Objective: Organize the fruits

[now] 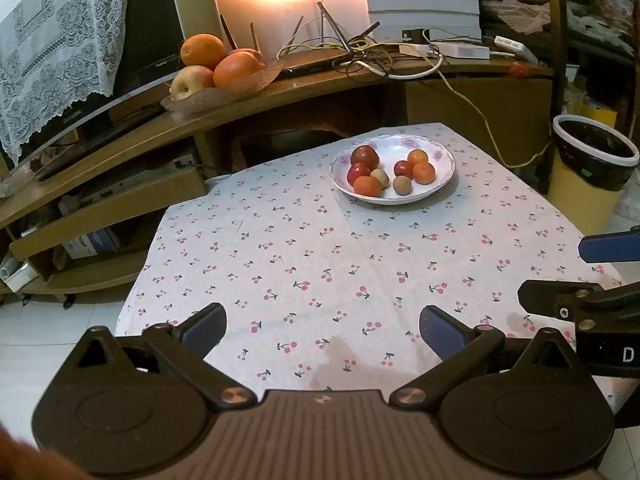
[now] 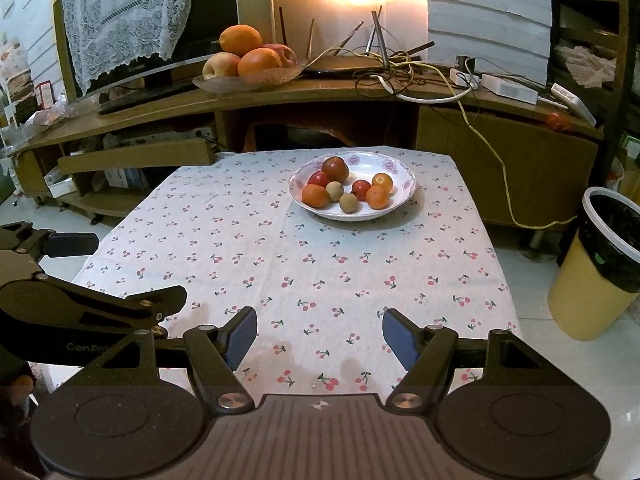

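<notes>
A white flowered plate [image 1: 440,152] [image 2: 400,168] stands at the far side of the table with the cherry-print cloth [image 1: 320,260] [image 2: 300,264]. It holds several small fruits: red ones [image 1: 365,156] [image 2: 335,169], orange ones [image 1: 424,172] [image 2: 377,197] and brownish round ones [image 1: 402,185] [image 2: 348,203]. My left gripper [image 1: 322,330] is open and empty above the near edge of the table. My right gripper [image 2: 319,334] is open and empty beside it; its fingers [image 1: 608,246] show at the right of the left wrist view.
A wooden TV stand [image 1: 304,84] [image 2: 360,96] stands behind the table with a basket of large oranges and apples [image 1: 224,68] [image 2: 252,60], tangled cables [image 1: 368,56] and a TV. A yellow bin with a black liner [image 1: 588,172] [image 2: 600,264] stands on the floor to the right.
</notes>
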